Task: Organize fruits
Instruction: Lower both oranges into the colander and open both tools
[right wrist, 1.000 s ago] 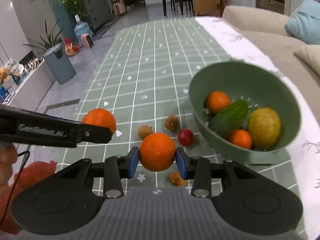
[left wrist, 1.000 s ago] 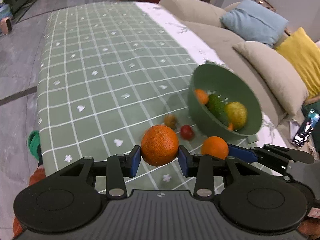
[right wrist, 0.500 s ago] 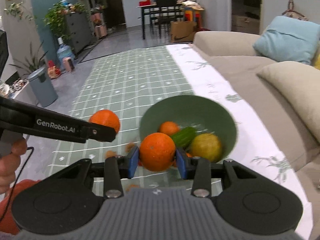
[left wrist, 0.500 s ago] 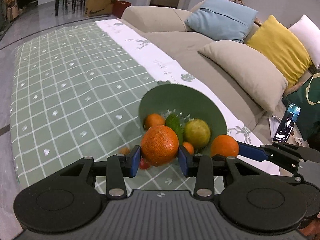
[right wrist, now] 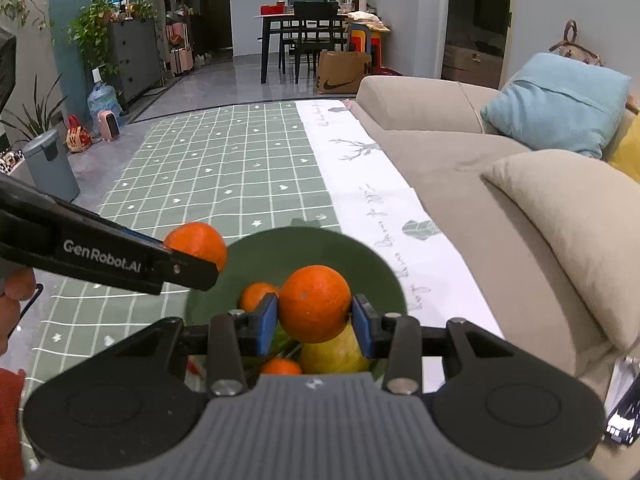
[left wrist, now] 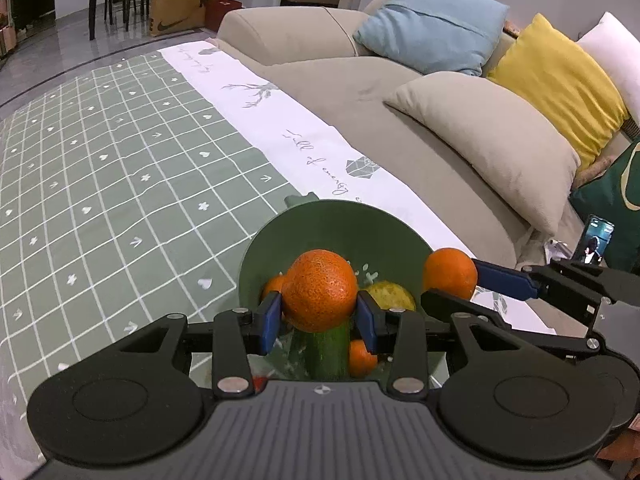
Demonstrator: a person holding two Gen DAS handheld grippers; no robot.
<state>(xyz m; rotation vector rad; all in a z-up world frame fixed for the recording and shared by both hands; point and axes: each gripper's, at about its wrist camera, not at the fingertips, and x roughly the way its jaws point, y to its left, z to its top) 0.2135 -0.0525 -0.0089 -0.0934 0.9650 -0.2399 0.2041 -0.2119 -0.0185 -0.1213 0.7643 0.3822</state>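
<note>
**Two oranges held over the bowl, each within its rim**

The left gripper (left wrist: 319,320) is clenched on a round, pebbly-skinned orange (left wrist: 319,290), its blue pads pressing the fruit's flanks. Seen along the fingers, this orange sits in front of the deep green plastic bowl (left wrist: 280,236), apparently over its left half. Below it lie a dark green cucumber (left wrist: 328,350), a yellow-green lemon-like fruit (left wrist: 390,295) and two smaller oranges. The cucumber's long axis runs roughly along the line of the left gripper's fingers.

The right gripper (right wrist: 315,320) is likewise clamped on a second smooth orange (right wrist: 315,304), which hangs over the yellow fruit on the bowl's right side. In the left view that second orange shows at the bowl's right rim, so the right gripper seems nearer the edge and the left one nearer the middle.

Both grippers point forward and slightly down, side by side and near one another but apart, the right one angled in towards the left.

Judging from this, the drop is what remains: each orange looks placed to fall inside the bowl, though the right one has less margin at the rim. The bowl rests on the green checked tablecloth (left wrist: 100,184) beside the beige sofa (left wrist: 400,100).
</note>
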